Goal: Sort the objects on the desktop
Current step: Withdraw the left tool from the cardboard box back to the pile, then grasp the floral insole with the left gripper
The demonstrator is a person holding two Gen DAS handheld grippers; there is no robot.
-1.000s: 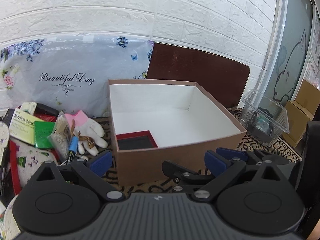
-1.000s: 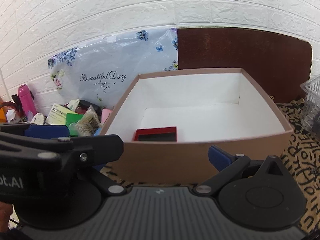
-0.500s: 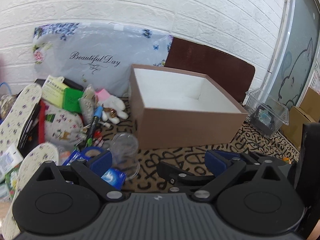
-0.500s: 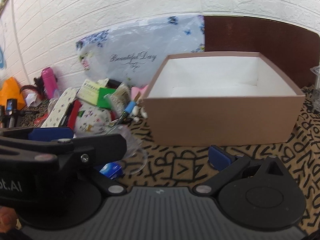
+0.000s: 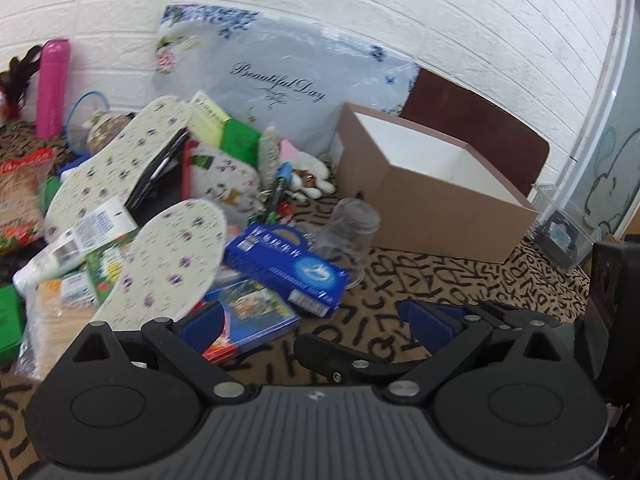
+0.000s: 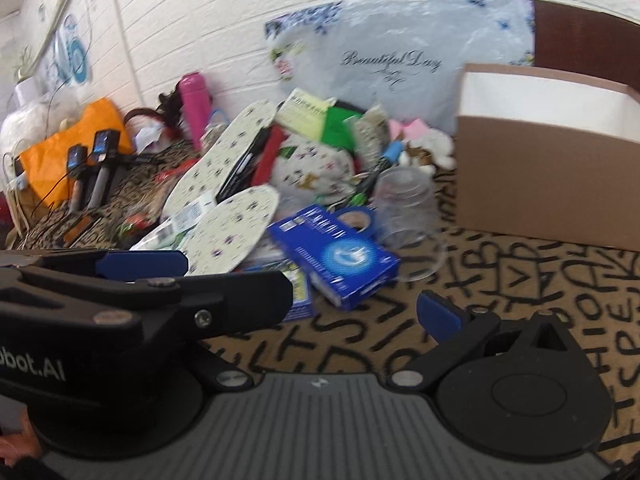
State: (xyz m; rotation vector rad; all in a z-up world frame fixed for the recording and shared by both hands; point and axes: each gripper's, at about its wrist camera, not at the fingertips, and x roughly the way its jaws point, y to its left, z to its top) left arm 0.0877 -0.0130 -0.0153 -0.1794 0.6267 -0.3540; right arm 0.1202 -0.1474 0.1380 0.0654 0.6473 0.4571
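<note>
A brown cardboard box [image 5: 432, 216] with a white inside stands at the right of the left wrist view, and in the right wrist view [image 6: 548, 184]. A heap of clutter lies left of it: two floral insoles [image 5: 168, 264], a blue box [image 5: 284, 264] [image 6: 332, 256], a clear plastic cup [image 5: 348, 236] [image 6: 408, 220] lying on its side, a green and yellow packet [image 5: 224, 128]. My left gripper [image 5: 312, 320] is open and empty, low over the mat before the blue box. My right gripper [image 6: 304, 300] is open and empty; the left gripper's finger crosses its view.
A floral "Beautiful Day" bag [image 5: 276, 72] leans on the white brick wall. A pink bottle [image 5: 52, 88] stands far left. A clear plastic container [image 5: 568, 232] sits right of the box. An orange bag [image 6: 68, 148] lies far left. The mat [image 6: 520, 280] has black letters.
Both grippers have pulled back and swung left, away from the box toward the clutter. The box has shrunk and shifted right in both views. Both stay open.
</note>
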